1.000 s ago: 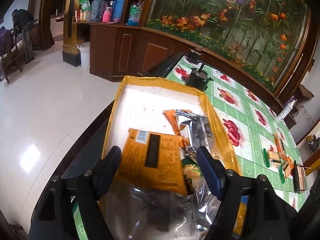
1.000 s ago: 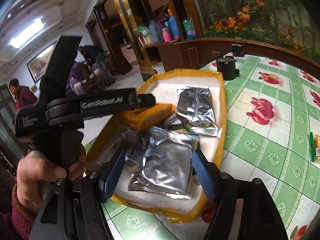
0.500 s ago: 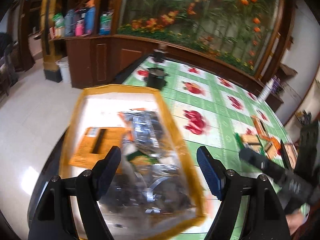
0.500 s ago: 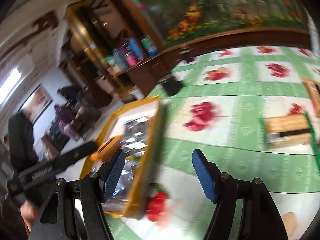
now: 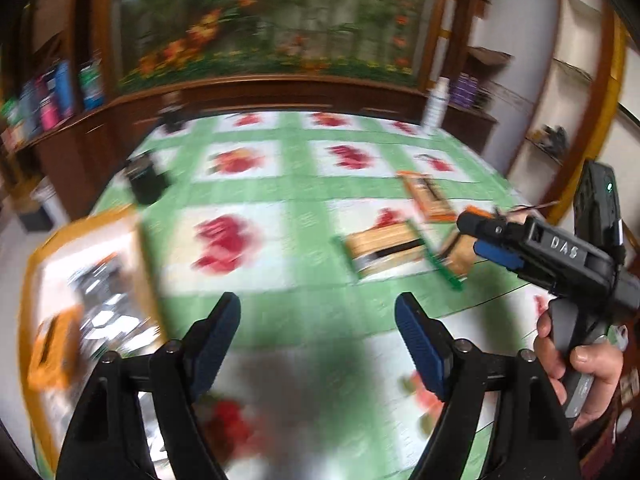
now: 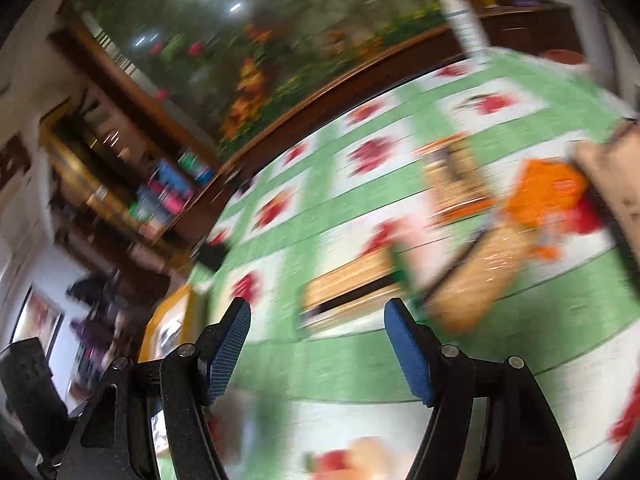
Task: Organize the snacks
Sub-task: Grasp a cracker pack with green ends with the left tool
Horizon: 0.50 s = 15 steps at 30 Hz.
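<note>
Both views are motion-blurred. My left gripper (image 5: 318, 320) is open and empty above the green flowered tablecloth (image 5: 304, 208). The yellow tray (image 5: 140, 248) with silver and orange snack packs sits at the left. Loose snack packs lie to the right: a tan and green pack (image 5: 384, 250) and an orange pack (image 5: 428, 198). My right gripper (image 5: 486, 236) shows in the left view, hovering by those packs. In the right wrist view the right gripper (image 6: 316, 332) is open and empty, with the tan pack (image 6: 348, 292) just beyond it, another tan pack (image 6: 476, 280) and an orange pack (image 6: 548, 196).
A black box (image 5: 146, 178) stands on the table at the far left. A white bottle (image 5: 434, 106) stands at the table's far edge. A wooden cabinet with a flower mural (image 5: 272, 20) runs behind the table. The tray corner (image 6: 176, 312) shows at the right view's left.
Both grippers have swung right, away from the yellow tray and toward the loose snack packs. The tray has slid to the left edge of both views. Both stay open.
</note>
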{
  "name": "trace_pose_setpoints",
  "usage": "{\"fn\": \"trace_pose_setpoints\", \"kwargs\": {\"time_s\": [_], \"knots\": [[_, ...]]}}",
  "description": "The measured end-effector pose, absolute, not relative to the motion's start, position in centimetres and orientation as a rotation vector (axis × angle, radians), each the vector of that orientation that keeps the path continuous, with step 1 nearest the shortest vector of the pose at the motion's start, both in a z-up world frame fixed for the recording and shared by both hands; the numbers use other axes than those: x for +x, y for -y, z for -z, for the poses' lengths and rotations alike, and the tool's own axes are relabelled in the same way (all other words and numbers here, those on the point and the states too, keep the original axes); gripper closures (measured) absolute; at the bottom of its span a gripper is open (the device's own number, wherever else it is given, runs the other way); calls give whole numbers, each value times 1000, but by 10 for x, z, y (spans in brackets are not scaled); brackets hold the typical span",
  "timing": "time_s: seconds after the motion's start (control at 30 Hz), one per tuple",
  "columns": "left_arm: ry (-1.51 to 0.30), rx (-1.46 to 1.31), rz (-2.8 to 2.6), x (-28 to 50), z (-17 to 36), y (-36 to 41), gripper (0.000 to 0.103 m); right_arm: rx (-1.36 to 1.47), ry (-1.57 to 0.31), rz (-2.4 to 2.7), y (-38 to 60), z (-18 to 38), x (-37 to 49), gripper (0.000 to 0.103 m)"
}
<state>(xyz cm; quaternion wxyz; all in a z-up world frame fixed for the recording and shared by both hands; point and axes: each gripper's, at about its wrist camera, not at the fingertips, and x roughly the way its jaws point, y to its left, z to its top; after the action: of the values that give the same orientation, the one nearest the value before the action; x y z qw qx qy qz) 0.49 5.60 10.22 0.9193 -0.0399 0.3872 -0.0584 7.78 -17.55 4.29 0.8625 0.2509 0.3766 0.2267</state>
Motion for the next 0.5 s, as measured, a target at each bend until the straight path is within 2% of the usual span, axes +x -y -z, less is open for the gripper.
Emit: {"fn": "trace_pose_setpoints", "kwargs": {"time_s": [0.2, 0.37, 0.5], "knots": [[-825, -69, 241, 78, -97, -10, 17, 624, -768, -357, 235, -36, 76, 29], [-936, -138, 263, 145, -63, 7, 17, 650, -783, -329, 247, -31, 77, 29], [-997, -207, 270, 169, -39, 5, 17, 657, -797, -329, 245, -28, 78, 29]]}}
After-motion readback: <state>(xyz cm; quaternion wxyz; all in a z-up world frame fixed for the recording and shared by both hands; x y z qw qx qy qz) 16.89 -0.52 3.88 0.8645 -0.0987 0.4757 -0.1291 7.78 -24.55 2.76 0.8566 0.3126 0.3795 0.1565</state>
